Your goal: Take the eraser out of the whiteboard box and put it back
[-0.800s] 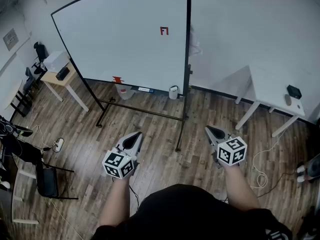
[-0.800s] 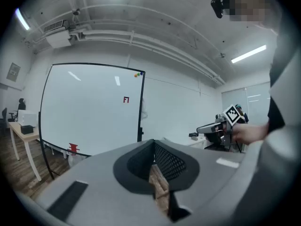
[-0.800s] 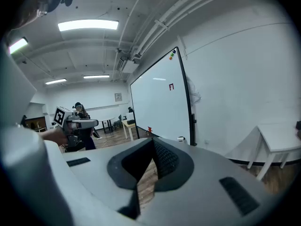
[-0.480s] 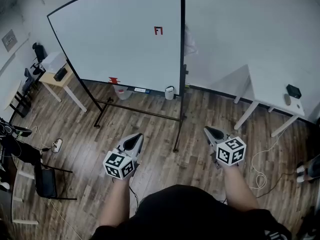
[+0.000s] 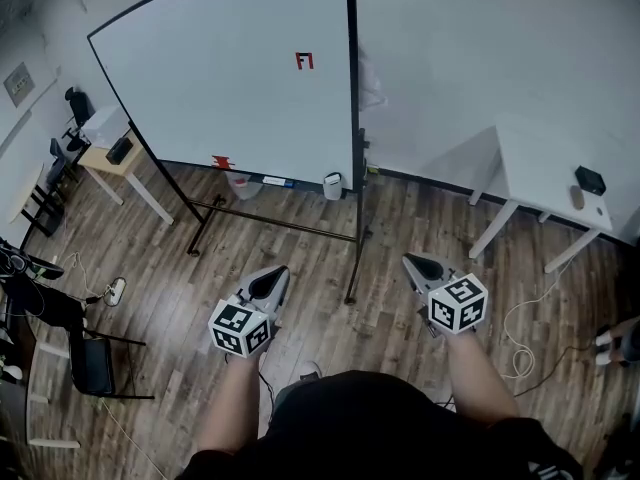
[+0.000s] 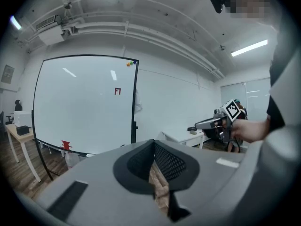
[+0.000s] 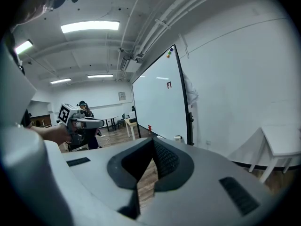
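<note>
Head view is showing the person standing on the wood floor, holding the left gripper and the right gripper out in front, level with each other and well apart. Both are pointing towards the whiteboard on its wheeled stand. In each gripper view the claw is sitting closed, tips meeting, with nothing between them but floor showing beyond. A small white box is hanging at the whiteboard's lower right corner, just beside the frame's upright post. The eraser is too small to make out from here. A red clip is sitting on the board's bottom edge, towards its left.
</note>
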{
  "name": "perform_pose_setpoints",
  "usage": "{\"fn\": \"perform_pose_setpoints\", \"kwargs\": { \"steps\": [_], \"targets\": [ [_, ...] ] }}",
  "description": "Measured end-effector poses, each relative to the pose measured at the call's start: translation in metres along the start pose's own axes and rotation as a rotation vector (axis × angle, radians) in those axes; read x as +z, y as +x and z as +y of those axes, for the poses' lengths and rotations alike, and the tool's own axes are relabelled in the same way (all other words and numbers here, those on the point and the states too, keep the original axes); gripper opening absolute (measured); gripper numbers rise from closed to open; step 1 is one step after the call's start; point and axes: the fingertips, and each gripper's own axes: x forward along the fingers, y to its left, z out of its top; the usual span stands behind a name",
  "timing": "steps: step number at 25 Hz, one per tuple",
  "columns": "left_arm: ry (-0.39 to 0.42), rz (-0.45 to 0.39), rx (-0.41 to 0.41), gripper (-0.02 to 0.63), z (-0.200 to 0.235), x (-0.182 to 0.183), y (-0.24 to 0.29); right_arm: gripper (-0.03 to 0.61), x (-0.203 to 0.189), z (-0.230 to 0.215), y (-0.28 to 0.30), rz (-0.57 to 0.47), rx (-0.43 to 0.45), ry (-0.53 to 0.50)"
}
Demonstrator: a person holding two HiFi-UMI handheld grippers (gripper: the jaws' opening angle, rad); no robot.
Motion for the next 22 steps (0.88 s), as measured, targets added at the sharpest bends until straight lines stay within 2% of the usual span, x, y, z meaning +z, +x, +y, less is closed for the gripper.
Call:
{"fn": "perform_pose_setpoints", "kwargs": {
  "steps": [12, 22],
  "targets": [
    [-0.004, 0.014, -0.046, 0.012, 0.013, -0.015, 0.025, -0.003, -0.014, -0.005, 0.011, 0.03, -0.025, 0.012],
    [-0.026, 0.03, -0.09, 0.012, 0.056, -0.022, 0.055, 0.005, -0.017, -0.019, 0.053, 0.058, -0.05, 0.042]
  ]
}}
